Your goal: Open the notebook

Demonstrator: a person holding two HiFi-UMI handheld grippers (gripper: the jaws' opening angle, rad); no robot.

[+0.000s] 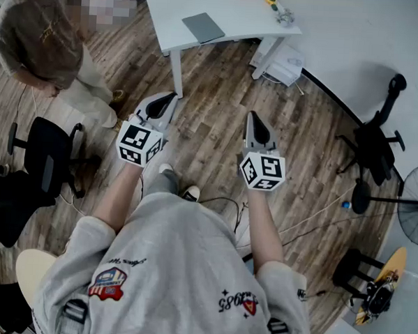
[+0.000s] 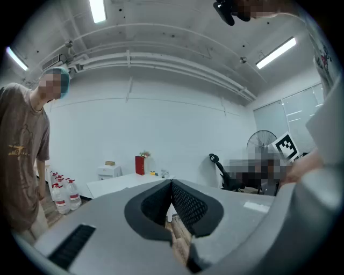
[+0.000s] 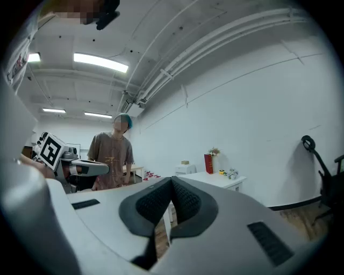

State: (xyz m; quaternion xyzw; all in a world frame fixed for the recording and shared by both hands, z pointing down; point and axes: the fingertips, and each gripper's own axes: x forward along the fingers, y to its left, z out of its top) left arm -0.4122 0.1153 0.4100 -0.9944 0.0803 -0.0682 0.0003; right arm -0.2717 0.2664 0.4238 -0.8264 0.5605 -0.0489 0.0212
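Closed, flat, slim grey notebook (image 1: 203,27), slightly askew, near the near edge of the far white tabletop (image 1: 238,11).

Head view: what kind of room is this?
Probably an office or a lab room. There is a white desk with a notebook on it, a black office chair, and a standing fan on a wooden floor.

Likely notebook (image 1: 203,27) on table (image 1: 168,14) ahead, bystander (image 1: 38,32) to its left, chair (image 1: 377,140), fan (image 1: 415,205) far right
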